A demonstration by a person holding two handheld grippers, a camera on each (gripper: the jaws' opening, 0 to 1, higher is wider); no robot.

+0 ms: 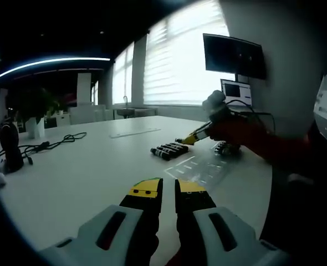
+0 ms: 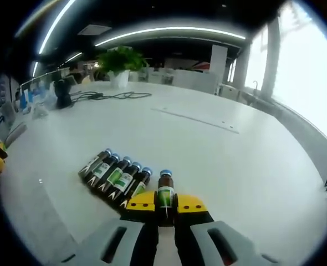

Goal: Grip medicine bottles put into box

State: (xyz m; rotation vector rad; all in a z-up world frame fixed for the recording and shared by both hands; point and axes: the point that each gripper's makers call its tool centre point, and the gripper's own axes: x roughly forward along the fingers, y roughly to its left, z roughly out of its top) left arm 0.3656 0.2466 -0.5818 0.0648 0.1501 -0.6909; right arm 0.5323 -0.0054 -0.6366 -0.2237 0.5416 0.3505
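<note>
A white surface (image 2: 219, 160) extends ahead of the claw. A potted plant (image 2: 119, 64) stands at its far edge, ahead and left of the claw. A black cable (image 2: 111, 96) lies coiled just before the plant. In the left gripper view, a dark monitor (image 1: 234, 55) hangs on the wall ahead and right of the claw, beside bright blinds (image 1: 174, 61). A black cable (image 1: 52, 143) trails ahead and left.
</note>
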